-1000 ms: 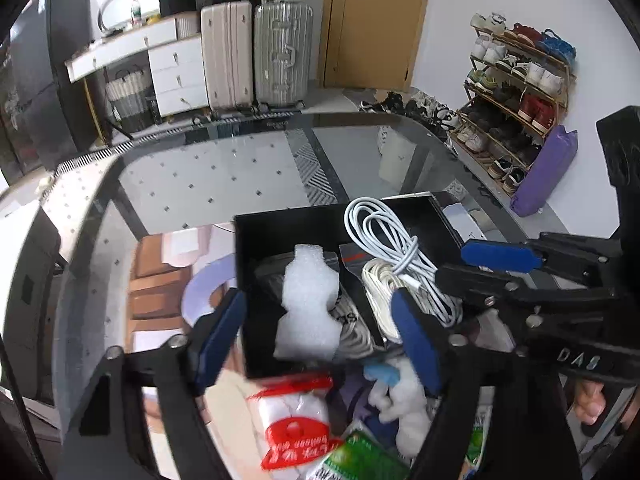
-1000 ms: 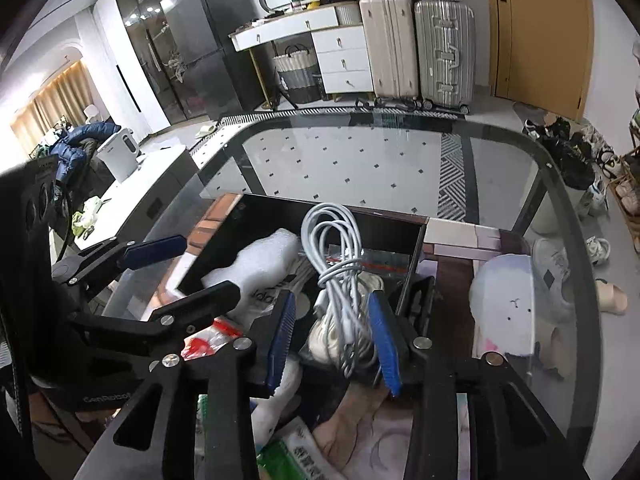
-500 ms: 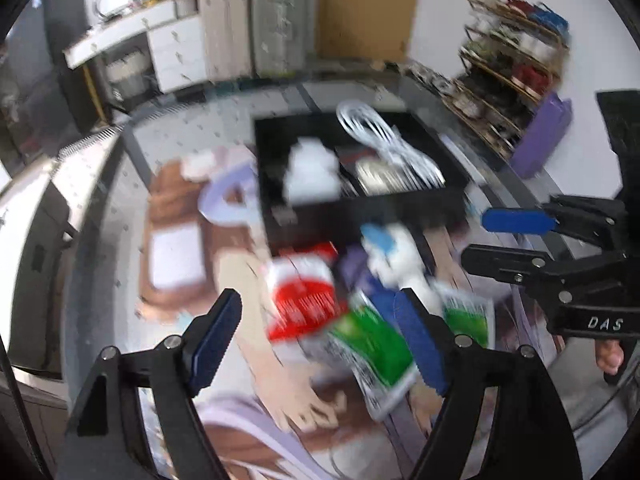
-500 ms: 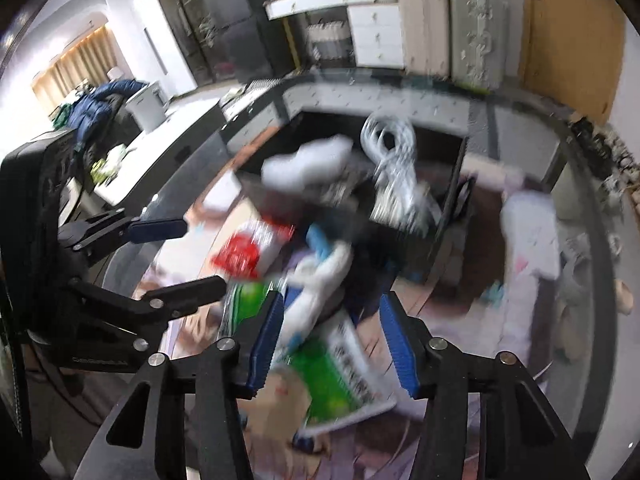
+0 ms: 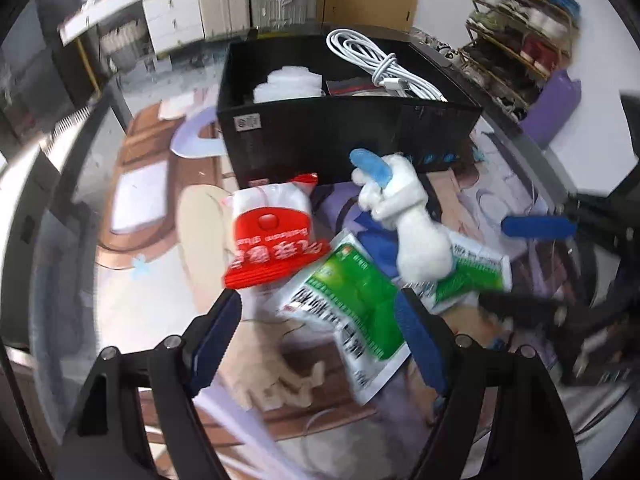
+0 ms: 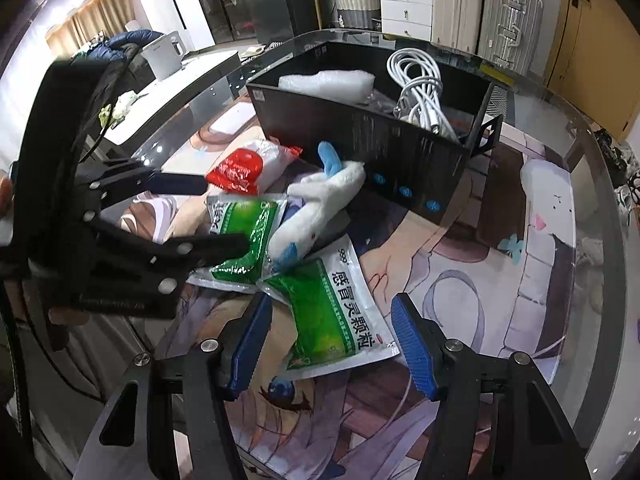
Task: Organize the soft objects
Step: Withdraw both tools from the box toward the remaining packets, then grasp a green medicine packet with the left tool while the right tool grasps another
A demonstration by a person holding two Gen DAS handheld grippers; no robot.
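Note:
A black box (image 5: 352, 136) (image 6: 380, 148) holds a white cable (image 5: 380, 64) (image 6: 420, 80) and a white foam piece (image 5: 288, 84) (image 6: 328, 80). In front of it lie a white-and-blue plush toy (image 5: 408, 216) (image 6: 320, 208), a red-and-white packet (image 5: 272, 232) (image 6: 248, 164) and two green packets (image 5: 352, 304) (image 6: 332, 312). My left gripper (image 5: 318, 340) (image 6: 226, 212) hangs open over the left green packet. My right gripper (image 6: 332, 344) (image 5: 492, 264) hovers over the other green packet. Its jaws are opening and its pads touch nothing.
The items lie on a printed mat (image 6: 460, 280) covering a glass table (image 6: 600, 208). Suitcases (image 6: 480, 12) and white drawers (image 5: 172, 20) stand beyond the table, and a shoe rack (image 5: 520, 32) is at the right wall.
Both grippers pulled back from above the box and sank toward the packets in front of it. The right jaws widened, and the cable seen between them now lies in the box.

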